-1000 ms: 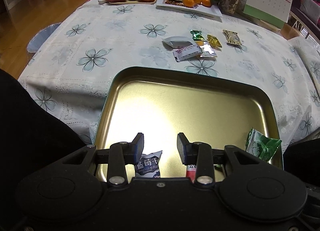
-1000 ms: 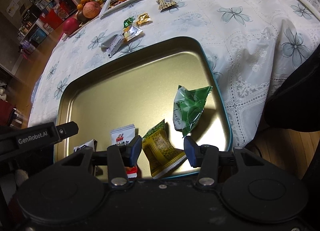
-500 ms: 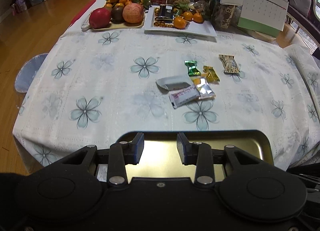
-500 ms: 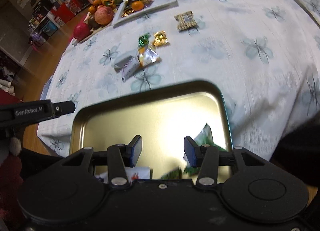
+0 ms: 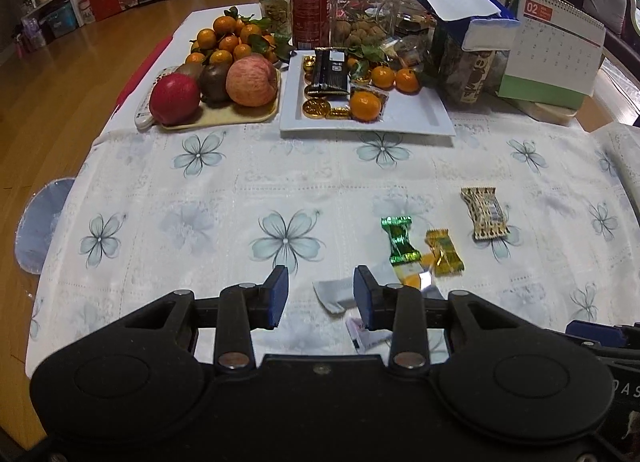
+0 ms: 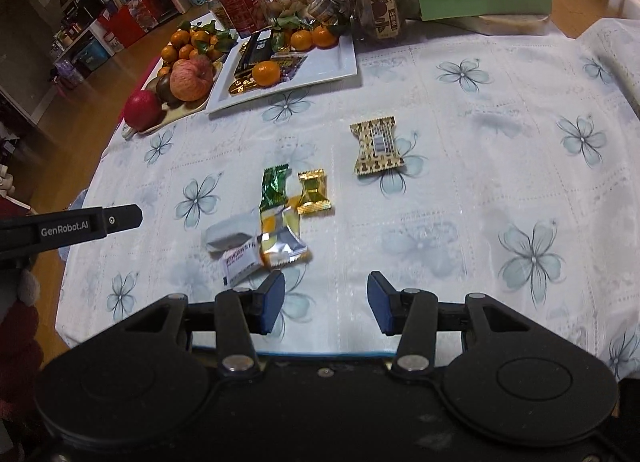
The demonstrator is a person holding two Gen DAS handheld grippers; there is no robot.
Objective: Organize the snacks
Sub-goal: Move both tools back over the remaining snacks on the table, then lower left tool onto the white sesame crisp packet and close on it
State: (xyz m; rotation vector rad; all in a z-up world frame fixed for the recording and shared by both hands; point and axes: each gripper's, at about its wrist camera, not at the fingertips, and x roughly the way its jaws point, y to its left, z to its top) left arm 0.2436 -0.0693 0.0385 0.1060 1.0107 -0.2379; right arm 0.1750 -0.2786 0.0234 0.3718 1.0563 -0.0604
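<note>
Left hand-held gripper (image 5: 321, 294) and right hand-held gripper (image 6: 326, 302): both open, nothing between the jaws, above the counter (image 6: 460, 190). Just ahead of them lie the loose snacks: white packet (image 6: 230, 232), silver-and-orange packet (image 6: 280, 240), a packet with partly legible lettering (image 6: 240, 264), green candy (image 6: 274, 188), gold candy (image 6: 314, 192); patterned beige bar (image 6: 376, 146) farther off. The left tool's arm (image 6: 72, 226) reads "GenRobot.AI"; the desk calendar (image 5: 556, 58) shows "02".
</note>
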